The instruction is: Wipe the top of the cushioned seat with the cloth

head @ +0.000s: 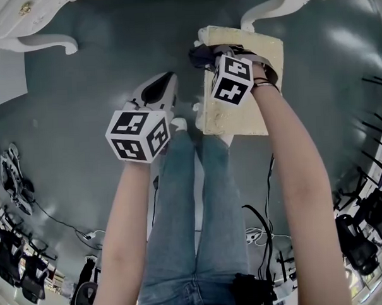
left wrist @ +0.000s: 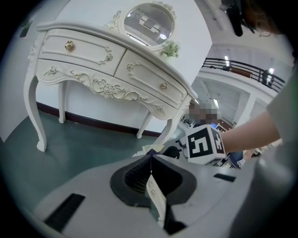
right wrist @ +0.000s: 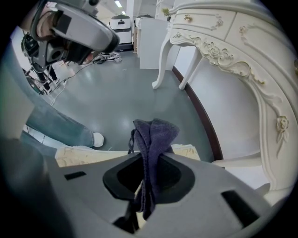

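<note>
Right now your right gripper [right wrist: 149, 162] is clamped on the dark terry cloth [right wrist: 155, 132]. The cloth stands in a bunched fold between the jaws, over the far corner of the cream cushioned seat [head: 240, 112], close to the white dressing table [left wrist: 116, 60]. I cannot tell whether the cloth already touches the cushion. To wipe well, lower the gripper until the loose cloth, not the grey jaw shell, meets the top. The bundle looks narrow, so expect thin passes and overlap them. Draw straight strokes from the far edge toward your legs, then shift sideways and repeat until both long edges are covered. Hold the pinch firm, since drag on the patterned cover could tug the cloth free. Your left gripper [left wrist: 151, 160] hangs off to the left above the floor, jaws pressed together with only a small white strip at their seam. Park it there, clear of the seat.
</note>
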Demonstrator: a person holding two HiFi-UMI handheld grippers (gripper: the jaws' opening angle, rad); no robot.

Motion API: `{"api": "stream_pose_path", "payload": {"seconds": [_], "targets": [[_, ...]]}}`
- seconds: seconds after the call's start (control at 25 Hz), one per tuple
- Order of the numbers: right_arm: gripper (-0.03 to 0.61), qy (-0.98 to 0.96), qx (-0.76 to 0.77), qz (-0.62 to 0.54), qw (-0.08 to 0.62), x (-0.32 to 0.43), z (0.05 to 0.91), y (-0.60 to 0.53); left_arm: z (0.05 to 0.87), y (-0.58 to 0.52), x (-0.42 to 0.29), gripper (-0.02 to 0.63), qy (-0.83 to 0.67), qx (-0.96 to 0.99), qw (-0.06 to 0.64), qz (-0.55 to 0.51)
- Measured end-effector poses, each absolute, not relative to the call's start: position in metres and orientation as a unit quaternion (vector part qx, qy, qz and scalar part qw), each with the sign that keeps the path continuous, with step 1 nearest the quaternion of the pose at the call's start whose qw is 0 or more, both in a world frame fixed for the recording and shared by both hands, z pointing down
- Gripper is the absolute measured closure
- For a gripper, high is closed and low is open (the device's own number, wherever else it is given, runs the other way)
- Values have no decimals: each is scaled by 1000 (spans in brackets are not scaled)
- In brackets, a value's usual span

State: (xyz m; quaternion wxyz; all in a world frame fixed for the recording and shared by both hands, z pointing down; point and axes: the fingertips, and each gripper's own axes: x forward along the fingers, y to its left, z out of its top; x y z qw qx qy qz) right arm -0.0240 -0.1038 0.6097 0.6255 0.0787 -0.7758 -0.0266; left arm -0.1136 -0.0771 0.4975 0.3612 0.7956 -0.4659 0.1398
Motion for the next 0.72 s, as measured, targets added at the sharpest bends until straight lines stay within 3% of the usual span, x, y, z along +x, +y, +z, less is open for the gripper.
{"api": "stream_pose_path", "payload": {"seconds": [0.72], "targets": [[543, -786, 28, 22, 617, -27, 609, -34, 491, -56, -102, 609, -462, 800, 358, 135]]}}
